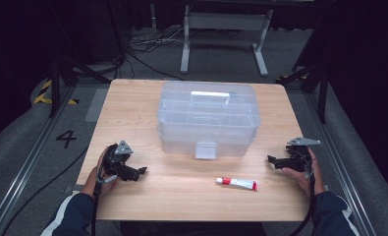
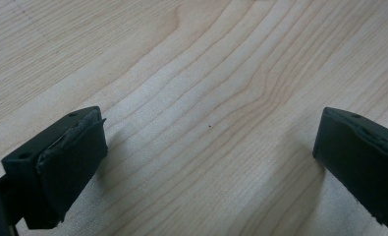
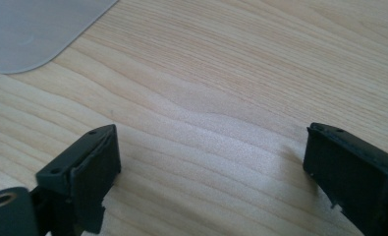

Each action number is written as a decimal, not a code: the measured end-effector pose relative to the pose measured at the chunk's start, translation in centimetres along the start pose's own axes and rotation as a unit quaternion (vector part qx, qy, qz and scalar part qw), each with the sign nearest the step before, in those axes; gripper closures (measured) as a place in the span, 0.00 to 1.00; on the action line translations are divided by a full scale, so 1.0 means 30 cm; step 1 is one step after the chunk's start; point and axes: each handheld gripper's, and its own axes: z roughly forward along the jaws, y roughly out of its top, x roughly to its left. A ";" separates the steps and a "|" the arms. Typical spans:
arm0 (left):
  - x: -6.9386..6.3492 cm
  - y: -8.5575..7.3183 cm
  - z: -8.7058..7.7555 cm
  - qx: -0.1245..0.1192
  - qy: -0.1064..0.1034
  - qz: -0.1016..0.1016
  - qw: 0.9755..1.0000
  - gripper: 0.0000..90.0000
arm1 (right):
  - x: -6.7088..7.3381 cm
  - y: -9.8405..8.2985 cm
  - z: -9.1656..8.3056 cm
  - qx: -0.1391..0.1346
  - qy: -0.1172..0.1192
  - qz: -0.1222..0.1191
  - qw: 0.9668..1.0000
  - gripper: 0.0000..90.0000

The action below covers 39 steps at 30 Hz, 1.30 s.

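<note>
A clear plastic organiser box (image 1: 208, 118) with a white handle and a front latch stands shut at the middle of the wooden table (image 1: 132, 108). A small white tube with red ends (image 1: 237, 183) lies in front of it, toward the right. My left gripper (image 1: 141, 171) rests at the table's left front, open, with bare wood between its jaws (image 2: 208, 162). My right gripper (image 1: 271, 159) sits at the right front, open and empty (image 3: 211, 172), pointing left toward the box, whose corner (image 3: 29, 29) is at the upper left of the right gripper view.
Beyond the table's far edge stand a grey metal frame (image 1: 226, 29) and loose cables (image 1: 147, 46) on the floor. Aluminium rails (image 1: 29, 162) run along both sides of the table. A "4" mark (image 1: 66, 138) is on the floor at left.
</note>
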 end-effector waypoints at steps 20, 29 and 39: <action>-0.003 -0.002 -0.001 0.000 0.003 -0.005 1.000 0.00 | 0.067 0.067 -0.085 -0.043 0.002 -0.054 0.998 0.20; -0.003 -0.002 -0.001 0.000 0.003 -0.005 1.000 0.00 | 0.072 0.099 -0.139 -0.068 0.008 -0.059 0.996 0.21; -0.004 -0.002 -0.001 -0.001 0.003 -0.005 1.000 0.00 | 0.106 0.166 -0.193 -0.084 0.005 -0.089 0.992 0.25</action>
